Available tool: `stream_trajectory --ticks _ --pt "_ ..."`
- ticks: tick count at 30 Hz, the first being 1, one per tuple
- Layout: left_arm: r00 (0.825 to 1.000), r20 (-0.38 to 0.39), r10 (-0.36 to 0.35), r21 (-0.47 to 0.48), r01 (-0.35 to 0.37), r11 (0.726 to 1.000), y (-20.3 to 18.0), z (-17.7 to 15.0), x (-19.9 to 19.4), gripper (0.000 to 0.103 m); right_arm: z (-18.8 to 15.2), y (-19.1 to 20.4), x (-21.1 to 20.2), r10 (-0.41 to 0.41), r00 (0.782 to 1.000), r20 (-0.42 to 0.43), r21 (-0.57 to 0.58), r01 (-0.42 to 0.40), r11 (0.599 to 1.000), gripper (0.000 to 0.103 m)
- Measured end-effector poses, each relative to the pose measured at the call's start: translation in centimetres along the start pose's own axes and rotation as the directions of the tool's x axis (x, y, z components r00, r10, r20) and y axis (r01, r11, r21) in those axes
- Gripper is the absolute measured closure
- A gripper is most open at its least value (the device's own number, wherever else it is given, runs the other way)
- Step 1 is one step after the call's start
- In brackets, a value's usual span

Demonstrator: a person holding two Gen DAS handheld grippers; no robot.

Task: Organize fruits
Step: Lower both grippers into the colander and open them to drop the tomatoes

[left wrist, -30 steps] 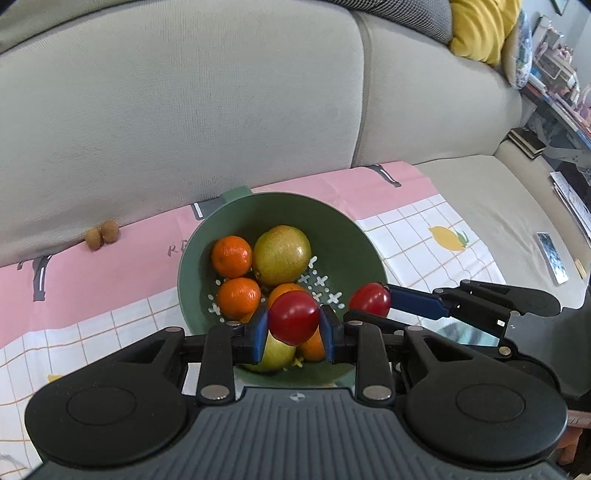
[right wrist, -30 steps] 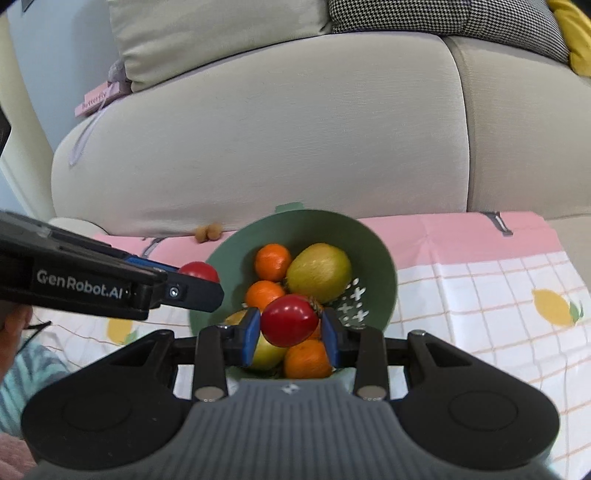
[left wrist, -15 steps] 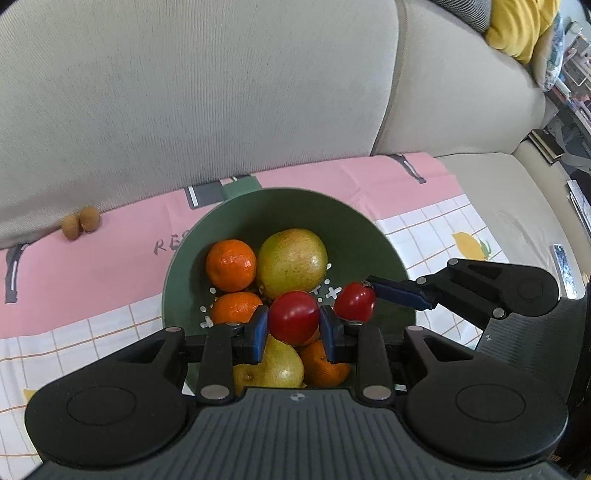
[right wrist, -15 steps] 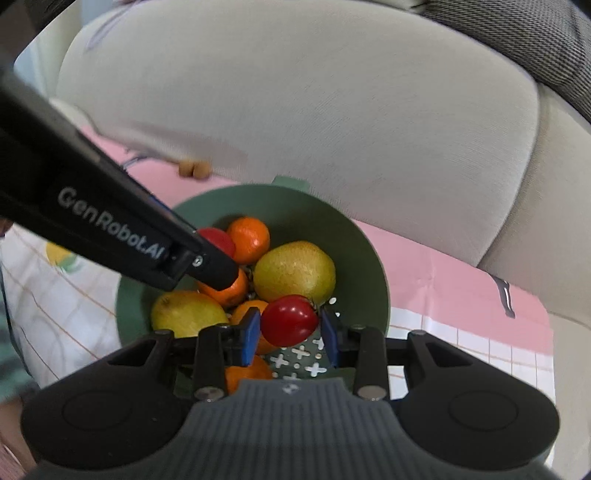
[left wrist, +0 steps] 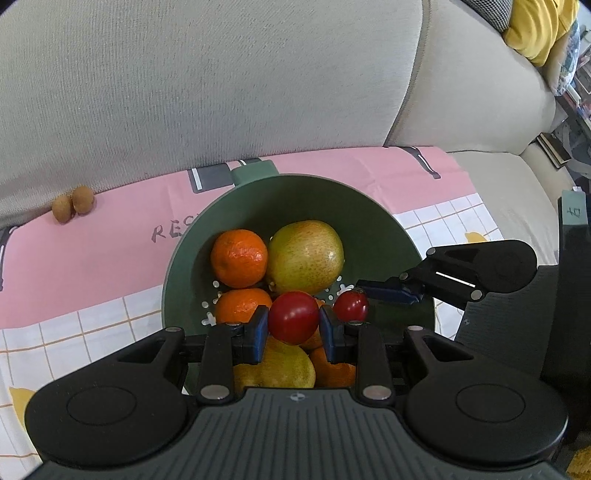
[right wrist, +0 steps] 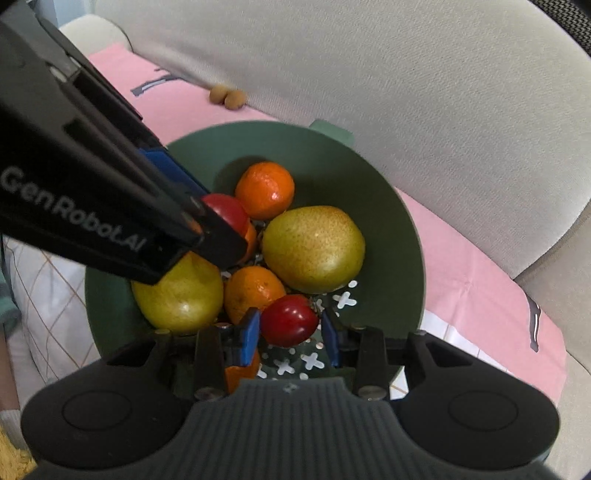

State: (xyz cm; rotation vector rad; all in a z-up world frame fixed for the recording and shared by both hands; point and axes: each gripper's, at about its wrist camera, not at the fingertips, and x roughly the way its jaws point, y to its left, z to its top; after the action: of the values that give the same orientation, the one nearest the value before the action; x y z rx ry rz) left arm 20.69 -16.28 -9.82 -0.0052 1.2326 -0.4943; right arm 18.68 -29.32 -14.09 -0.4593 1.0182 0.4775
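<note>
A green colander bowl [left wrist: 373, 206] sits on a pink and checked cloth on the sofa seat, also in the right wrist view [right wrist: 391, 206]. It holds oranges [left wrist: 239, 257], a large pear [left wrist: 305, 255] and a second pear [right wrist: 179, 291]. My left gripper [left wrist: 293, 325] is shut on a red tomato [left wrist: 293, 316] over the bowl's near side. My right gripper [right wrist: 290, 326] is parted slightly around another red tomato [right wrist: 290, 320], low inside the bowl; the right pad stands a little off it. That tomato shows in the left wrist view [left wrist: 351, 305].
Two small brown longans [left wrist: 72, 204] lie on the pink cloth [left wrist: 92, 251] against the sofa back [left wrist: 221, 74]. A yellow cushion [left wrist: 535, 26] is at the far right. Shelves with clutter stand beyond the sofa's right end.
Both grippers have moved forward and down into the bowl with their tomatoes. The right gripper's jaws have spread a little around its tomato.
</note>
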Motion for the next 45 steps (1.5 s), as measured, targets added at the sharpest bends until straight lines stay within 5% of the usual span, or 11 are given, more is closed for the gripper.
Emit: stream_trajectory --ticks 16,24,30,34,45 --pt "0.997 -0.072 -0.011 -0.051 0.007 0.999 0.7 0.6 3.0 0.07 -1.2 -1.0 -0.3 0.087 0.996 0.002 0.124 -0.087 0.989 0.068" --pt "0.995 -0.096 0.019 -0.018 -0.021 1.0 0.0 0.7 3.6 0.068 -1.4 -1.4 -1.2 0.095 0.995 0.04 0.176 -0.101 0.979 0.056" --pt "0.996 -0.095 0.002 -0.038 -0.006 0.999 0.4 0.6 3.3 0.058 -1.7 -1.2 -1.6 0.094 0.994 0.049 0.197 -0.102 0.975 0.046" --pt "0.997 -0.073 0.011 -0.034 -0.014 0.999 0.4 0.4 2.4 0.041 -1.7 -0.9 -1.9 0.095 0.994 0.062 0.218 -0.106 0.97 0.041" --pt "0.998 0.06 0.016 -0.001 -0.016 1.0 0.9 -1.5 -3.6 0.04 -1.0 1.1 -5.3 0.037 0.991 0.132 0.261 -0.071 0.963 0.023"
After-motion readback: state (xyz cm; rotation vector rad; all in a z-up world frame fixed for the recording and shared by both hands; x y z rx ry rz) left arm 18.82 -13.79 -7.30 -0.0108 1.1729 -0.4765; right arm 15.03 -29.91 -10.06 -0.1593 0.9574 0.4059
